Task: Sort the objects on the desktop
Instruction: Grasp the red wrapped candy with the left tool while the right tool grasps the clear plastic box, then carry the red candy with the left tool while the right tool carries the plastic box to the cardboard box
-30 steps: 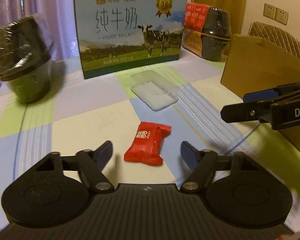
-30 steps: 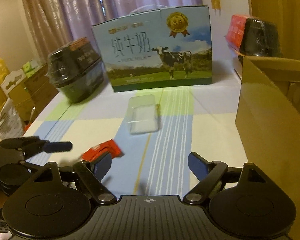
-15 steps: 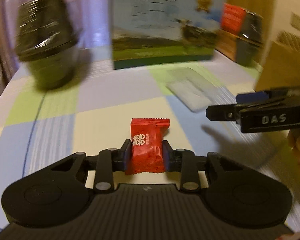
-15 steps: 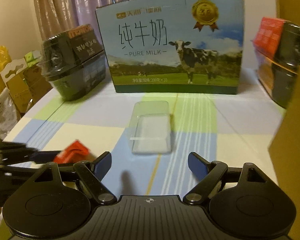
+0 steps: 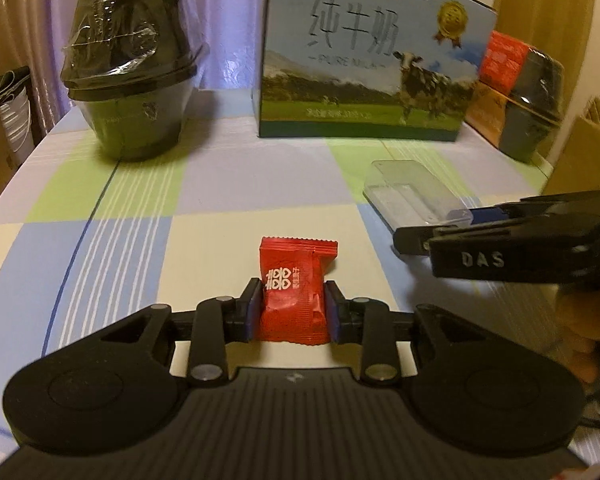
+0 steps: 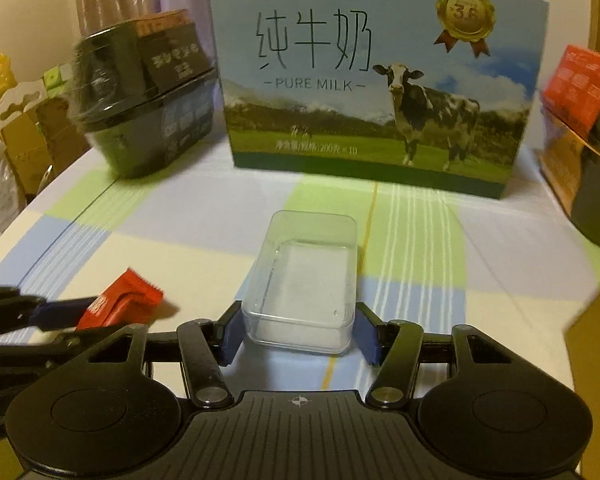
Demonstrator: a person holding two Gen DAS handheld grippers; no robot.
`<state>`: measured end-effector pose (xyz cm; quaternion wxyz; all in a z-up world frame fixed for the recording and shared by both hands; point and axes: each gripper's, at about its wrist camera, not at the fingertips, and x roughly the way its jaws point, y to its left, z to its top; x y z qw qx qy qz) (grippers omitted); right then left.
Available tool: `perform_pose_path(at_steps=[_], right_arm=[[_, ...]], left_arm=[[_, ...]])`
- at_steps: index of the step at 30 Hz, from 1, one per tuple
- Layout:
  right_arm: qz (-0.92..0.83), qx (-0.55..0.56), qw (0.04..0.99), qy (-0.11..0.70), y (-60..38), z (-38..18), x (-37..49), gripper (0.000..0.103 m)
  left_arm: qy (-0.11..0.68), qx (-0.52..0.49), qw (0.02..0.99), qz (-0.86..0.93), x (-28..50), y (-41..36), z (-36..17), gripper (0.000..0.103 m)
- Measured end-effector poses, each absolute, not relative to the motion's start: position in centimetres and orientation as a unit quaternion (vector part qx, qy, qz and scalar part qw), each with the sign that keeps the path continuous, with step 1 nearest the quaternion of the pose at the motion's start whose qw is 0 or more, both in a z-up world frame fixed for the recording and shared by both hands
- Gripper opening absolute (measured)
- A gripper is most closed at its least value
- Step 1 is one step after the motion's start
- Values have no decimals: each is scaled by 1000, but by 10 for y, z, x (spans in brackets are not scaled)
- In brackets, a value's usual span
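Left gripper point(image 5: 291, 306) level, low over table point(image 5: 140, 208), jaws clenched on red candy point(image 5: 294, 288). Right gripper point(image 6: 299, 334) level beside it, jaws parted around clear box's point(image 6: 306, 280) near end, pads just beside walls; contact unclear. Box resting mid-table before milk carton point(image 6: 376, 80).

Checked surface point(image 6: 172, 236): clear tray point(image 6: 304, 280) mid-surface; milk carton point(image 6: 376, 80) at far edge, wrapped black bowls point(image 6: 140, 96) toward far-left corner

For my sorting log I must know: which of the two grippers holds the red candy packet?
The left gripper: its fingers pinch the red candy packet. The right gripper instead has the clear box between its fingers.
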<state>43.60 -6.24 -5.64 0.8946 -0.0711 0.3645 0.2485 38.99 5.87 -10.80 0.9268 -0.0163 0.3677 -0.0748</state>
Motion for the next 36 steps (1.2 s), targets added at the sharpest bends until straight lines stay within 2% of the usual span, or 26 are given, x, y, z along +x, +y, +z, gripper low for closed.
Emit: perform_pose_path(at_steps=[6,12,20,27,32,36], right_arm=[[238,-53,893,380,-104,-46,352,54],[226,-43,890,393,-159,-35,249,54],[232,-58,888,392,-188,-28,149,54],[216,-62,892,393,-202,-39,124,55],[204,-47,897,389,-203,-38,129,70],[200,-44,899,388,-204,-40,131,71]], left_arm=[[396,-18,913,-100,330,35,-99,26],[417,-20,902,-110,237,10,-85,26],[398,-26,913,-84,136,-17,-75,26],[408,-24,910,-68,118,-24,-87,26],[401,-16,913,-70,116,-27,-88,26],[397,-18,915,-67,116,-25,-90,28]])
